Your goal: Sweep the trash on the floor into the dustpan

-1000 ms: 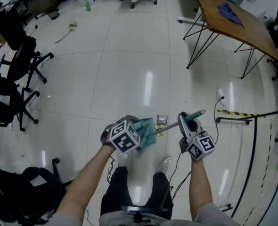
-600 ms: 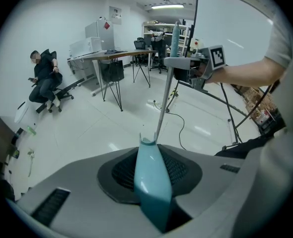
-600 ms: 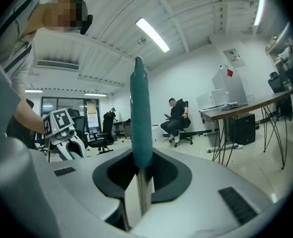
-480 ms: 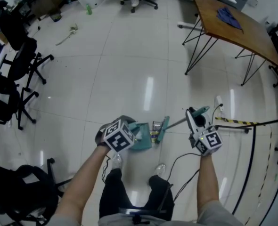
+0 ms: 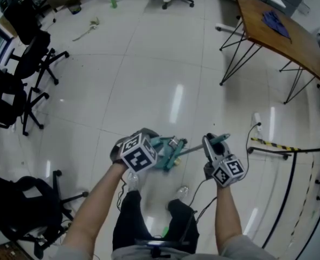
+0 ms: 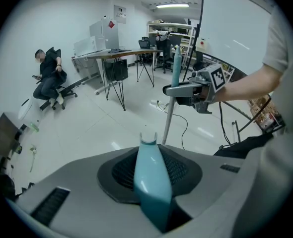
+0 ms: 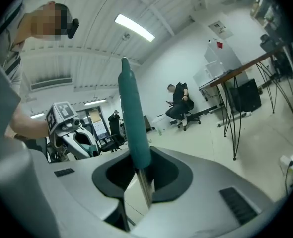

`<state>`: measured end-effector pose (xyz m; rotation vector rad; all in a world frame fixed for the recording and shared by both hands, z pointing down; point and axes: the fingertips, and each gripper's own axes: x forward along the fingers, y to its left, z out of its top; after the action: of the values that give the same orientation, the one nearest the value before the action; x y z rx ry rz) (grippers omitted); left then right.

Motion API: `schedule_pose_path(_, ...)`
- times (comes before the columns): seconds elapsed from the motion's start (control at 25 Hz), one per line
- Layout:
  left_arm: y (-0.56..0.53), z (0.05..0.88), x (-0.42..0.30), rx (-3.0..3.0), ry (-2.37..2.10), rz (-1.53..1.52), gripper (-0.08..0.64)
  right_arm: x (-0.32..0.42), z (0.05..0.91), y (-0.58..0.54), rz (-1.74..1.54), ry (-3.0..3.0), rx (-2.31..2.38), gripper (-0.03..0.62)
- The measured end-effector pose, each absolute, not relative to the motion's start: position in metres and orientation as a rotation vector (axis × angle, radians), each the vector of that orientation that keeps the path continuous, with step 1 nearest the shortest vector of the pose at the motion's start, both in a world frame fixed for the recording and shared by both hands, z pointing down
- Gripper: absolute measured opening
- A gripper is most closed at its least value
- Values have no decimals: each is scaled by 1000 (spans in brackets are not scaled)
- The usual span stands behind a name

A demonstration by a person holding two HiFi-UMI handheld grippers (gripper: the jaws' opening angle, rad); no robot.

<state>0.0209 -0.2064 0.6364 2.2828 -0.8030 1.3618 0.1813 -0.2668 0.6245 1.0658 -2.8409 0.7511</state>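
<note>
The dustpan (image 5: 164, 151) is teal, and its handle shows a paler blue-green close up. The broom (image 7: 133, 118) has a dark teal grip over a bare silver shaft. The floor (image 5: 149, 75) is glossy white. The table (image 5: 282, 37) has a brown wood top on thin black legs, with 1 blue cloth (image 5: 275, 22) on it. The chairs (image 5: 19, 85) are black. A strip of tape (image 5: 274, 143) is striped yellow and black. The scrap (image 5: 173, 142) near the dustpan looks dark and silvery, though it is too small to be sure.

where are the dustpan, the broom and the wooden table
dustpan (image 6: 151, 177), left gripper view, its light blue handle
broom (image 7: 134, 125), right gripper view, its teal handle grip
wooden table (image 5: 290, 42), head view, bare top
</note>
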Motion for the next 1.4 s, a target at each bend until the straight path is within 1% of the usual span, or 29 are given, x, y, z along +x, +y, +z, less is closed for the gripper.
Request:
schedule_pose_path(0.2,-202,631,17,2284,-790,1355,107,159,610,-252,853,-2887,1055,74)
schedule_pose_path(0.36,-193,634,7,2292,-778,1357,107,146,583,-242,716,-2911,1034,71)
schedule_pose_path(0.6,-181,639,-10,2301,-780,1348,107,169,540,-229,527,-2878,1101,67)
schedule_pose_path(0.72,-176,641,-15,2303,-778,1361,107,182,541,-223,482,-2819,1138,66)
schedule_pose_path(0.88,-177,640,-13,2338,-744,1372,106,188,565,-214,465,-2720,1185,67)
schedule_pose_path(1.0,-183,640,-14,2353,-759,1357,106,191,593,-213,521,-2672,1288,67)
schedule_pose_path(1.16,-184,639,-18,2358,-761,1351,106,187,614,-201,731,-2702,1456,75)
schedule_pose_path(1.28,-176,642,-22,2363,-753,1325,106,175,615,-190,868,-2722,1534,75)
schedule_pose_path(1.4,-171,644,-29,2373,-761,1312,106,156,602,-183,903,-2774,1520,75)
